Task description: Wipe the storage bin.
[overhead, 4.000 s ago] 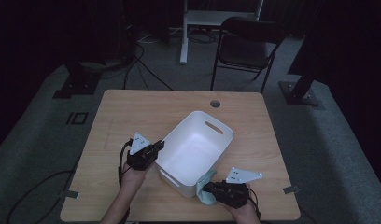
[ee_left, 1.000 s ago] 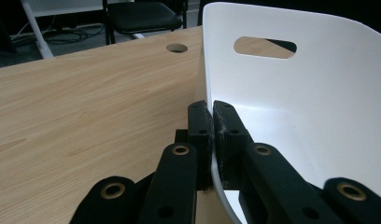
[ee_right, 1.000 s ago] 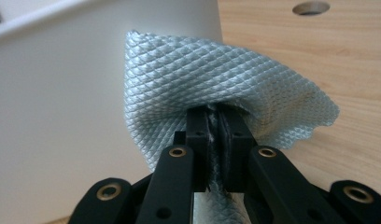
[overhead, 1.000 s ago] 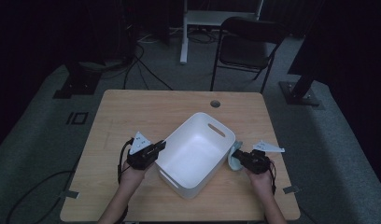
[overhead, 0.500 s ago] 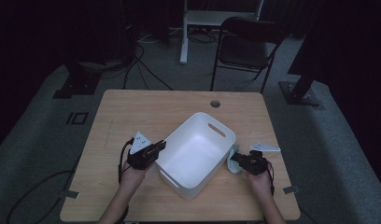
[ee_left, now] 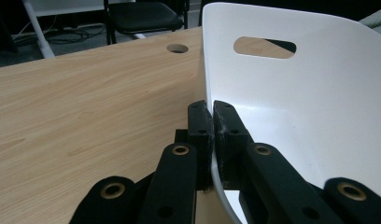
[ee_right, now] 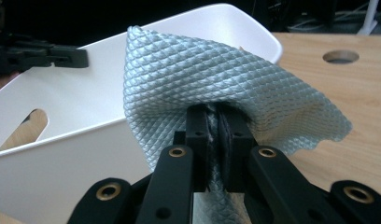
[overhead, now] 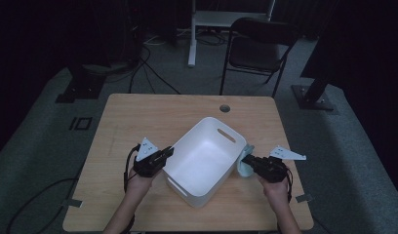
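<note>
Where the jaws of the left gripper (ee_left: pixel 212 114) meet, they are clamped on the thin rim of the white bin (ee_left: pixel 300 107), one jaw outside the wall and one inside. In the high view the left gripper (overhead: pixel 164 155) sits at the bin's (overhead: pixel 199 158) left edge, held by the person's left hand (overhead: pixel 141 170). The jaws of the right gripper (ee_right: pixel 215 122) are pressed together on a fold of pale blue-green cloth (ee_right: pixel 193 79) with a diamond weave, which fans up and out above them. The cloth touches or lies just against the bin's (ee_right: pixel 72 121) outer wall; the high view places the cloth (overhead: pixel 245 163) and right gripper (overhead: pixel 251 162) at the bin's right side. The bin stands on the wooden table (overhead: pixel 138 117), near its front half, with a slot handle (overhead: pixel 227 135) in its far wall. A round cable hole (overhead: pixel 225 107) lies beyond it. A dark chair (overhead: pixel 258 48) stands on the floor past the table.
</note>
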The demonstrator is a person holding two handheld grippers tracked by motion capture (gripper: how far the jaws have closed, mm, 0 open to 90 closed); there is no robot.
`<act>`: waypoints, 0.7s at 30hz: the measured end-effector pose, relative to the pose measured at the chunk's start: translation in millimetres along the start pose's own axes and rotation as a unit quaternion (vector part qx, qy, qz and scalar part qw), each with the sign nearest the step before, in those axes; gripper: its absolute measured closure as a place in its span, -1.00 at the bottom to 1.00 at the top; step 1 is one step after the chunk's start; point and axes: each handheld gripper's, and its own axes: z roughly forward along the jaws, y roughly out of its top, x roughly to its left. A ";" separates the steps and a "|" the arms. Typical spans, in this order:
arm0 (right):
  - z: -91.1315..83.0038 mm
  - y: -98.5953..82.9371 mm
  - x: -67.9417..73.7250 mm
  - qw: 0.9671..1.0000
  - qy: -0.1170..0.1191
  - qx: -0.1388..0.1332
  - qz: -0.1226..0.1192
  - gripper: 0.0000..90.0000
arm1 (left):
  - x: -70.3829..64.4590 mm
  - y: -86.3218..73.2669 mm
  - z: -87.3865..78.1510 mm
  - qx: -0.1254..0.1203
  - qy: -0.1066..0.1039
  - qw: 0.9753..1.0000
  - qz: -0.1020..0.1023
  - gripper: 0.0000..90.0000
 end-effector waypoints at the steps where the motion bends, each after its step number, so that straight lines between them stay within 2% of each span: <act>1: 0.4 0.0 1.8 1.000 -0.006 0.001 -0.008 0.86 | 0.1 0.0 -0.1 0.000 -0.001 1.000 -0.001 0.93; 8: 5.4 -6.3 0.8 1.000 -0.020 0.008 -0.008 0.86 | -0.5 0.0 0.1 0.000 0.000 1.000 0.001 0.93; 21: 21.1 -29.0 -4.5 0.998 -0.040 0.036 0.015 0.86 | -1.6 0.2 0.2 0.001 0.003 1.000 0.005 0.93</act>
